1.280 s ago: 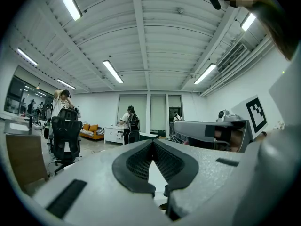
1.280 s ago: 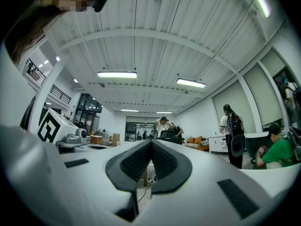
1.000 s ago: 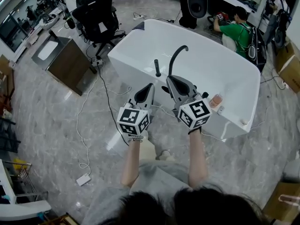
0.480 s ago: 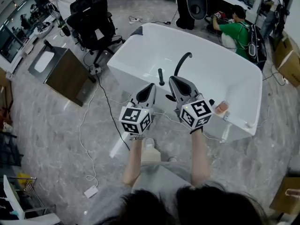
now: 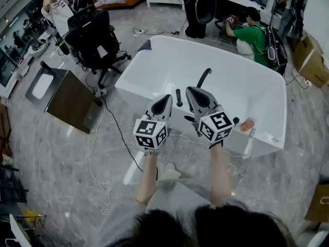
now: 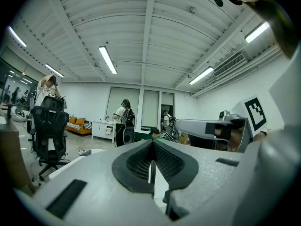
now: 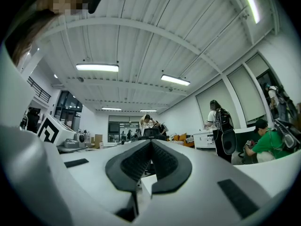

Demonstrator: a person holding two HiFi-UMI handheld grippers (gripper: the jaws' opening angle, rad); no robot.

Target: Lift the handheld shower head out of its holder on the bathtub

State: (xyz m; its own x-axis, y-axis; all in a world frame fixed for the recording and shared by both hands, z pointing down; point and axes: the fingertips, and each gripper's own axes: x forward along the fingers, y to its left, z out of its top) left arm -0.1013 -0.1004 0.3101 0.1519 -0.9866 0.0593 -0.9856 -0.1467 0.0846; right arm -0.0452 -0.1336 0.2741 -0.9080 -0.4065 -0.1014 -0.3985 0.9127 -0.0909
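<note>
1. White bathtub (image 5: 169, 60) fills the upper centre of the head view and stands on grey marble-look floor.
2. Shower head (image 5: 178, 97): a slim black upright rod on the tub's near rim, seated in its holder. It lies in the gap between the two gripper tips and touches neither.
3. Spout (image 5: 203, 77): a black curved pipe just right of the shower head, arching over the basin.
4. Left gripper (image 5: 165, 98): at centre frame, with its tip just left of the shower head. In the left gripper view its dark ribbed pads (image 6: 141, 161) meet at the tip, with nothing between them.
5. Right gripper (image 5: 192, 90): its tip lies just right of the shower head, in front of the spout's base. In the right gripper view its pads (image 7: 164, 163) are pressed together and empty.
6. Marker cubes sit at the rear of each gripper, above the person's forearms at lower centre.
7. Pink object (image 5: 248, 124): on the near rim at right, beside a small black knob (image 5: 236, 120). Its kind cannot be told.
8. Black chair (image 5: 95, 35) and brown cabinet (image 5: 67, 94): at upper left, well apart from the tub.
9. Person in green (image 5: 253, 35): crouched beyond the tub at upper right.
10. Cable (image 5: 115, 120): trails across the floor left of the tub.
</note>
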